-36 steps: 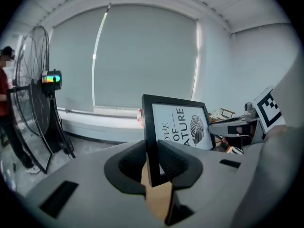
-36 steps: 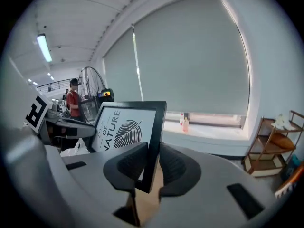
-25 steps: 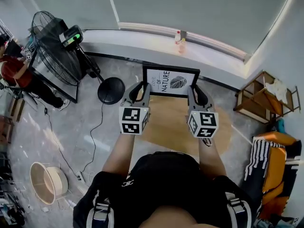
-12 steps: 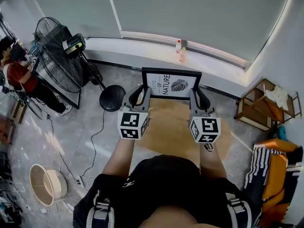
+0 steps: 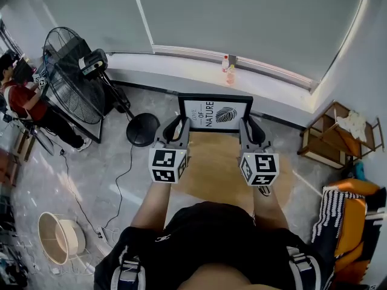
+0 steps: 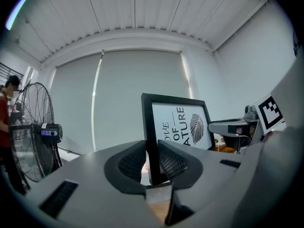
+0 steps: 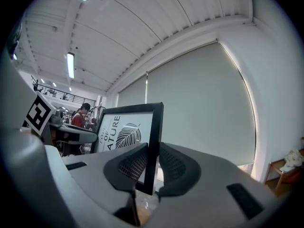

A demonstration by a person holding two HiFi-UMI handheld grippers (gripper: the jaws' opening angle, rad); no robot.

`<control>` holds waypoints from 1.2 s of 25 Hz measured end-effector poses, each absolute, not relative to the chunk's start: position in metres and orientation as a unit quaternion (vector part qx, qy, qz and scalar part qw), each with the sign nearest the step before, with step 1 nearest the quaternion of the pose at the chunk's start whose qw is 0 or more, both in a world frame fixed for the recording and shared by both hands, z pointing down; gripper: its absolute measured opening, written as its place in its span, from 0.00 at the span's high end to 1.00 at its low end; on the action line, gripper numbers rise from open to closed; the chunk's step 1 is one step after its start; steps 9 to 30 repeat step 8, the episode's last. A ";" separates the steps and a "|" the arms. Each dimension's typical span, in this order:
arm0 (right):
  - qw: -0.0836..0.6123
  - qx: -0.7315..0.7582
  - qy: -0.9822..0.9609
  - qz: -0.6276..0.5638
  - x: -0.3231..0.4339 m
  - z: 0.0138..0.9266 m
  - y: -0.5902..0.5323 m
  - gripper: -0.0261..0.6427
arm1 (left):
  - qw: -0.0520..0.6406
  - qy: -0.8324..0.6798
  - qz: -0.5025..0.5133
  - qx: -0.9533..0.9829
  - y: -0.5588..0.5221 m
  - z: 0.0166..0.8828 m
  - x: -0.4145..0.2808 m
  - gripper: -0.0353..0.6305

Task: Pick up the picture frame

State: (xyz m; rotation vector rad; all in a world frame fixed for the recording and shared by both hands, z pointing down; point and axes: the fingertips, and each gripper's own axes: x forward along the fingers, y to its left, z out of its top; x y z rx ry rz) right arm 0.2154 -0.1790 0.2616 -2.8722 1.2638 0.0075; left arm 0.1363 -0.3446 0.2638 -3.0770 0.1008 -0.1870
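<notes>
A black picture frame with a white print of a leaf and lettering hangs upright in the air between both grippers, above a round tan rug. My left gripper is shut on the picture frame's left side bar, pads on either face. My right gripper is shut on the right side bar the same way. In the left gripper view the print faces right, and the right gripper shows beyond the picture frame. In the right gripper view the picture frame faces left.
A big standing fan and a round black stool stand at the left, with a seated person beyond. A window ledge with a small bottle runs ahead. Wooden shelf at the right, a basin lower left.
Both grippers have lifted the frame a little; it sits slightly higher and farther in the head view. The grip on both side bars is unchanged.
</notes>
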 end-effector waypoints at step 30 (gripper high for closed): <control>0.010 -0.913 0.408 -0.008 0.217 0.268 -0.179 0.83 | 0.027 0.036 -0.066 -0.997 -0.343 0.267 0.134 0.81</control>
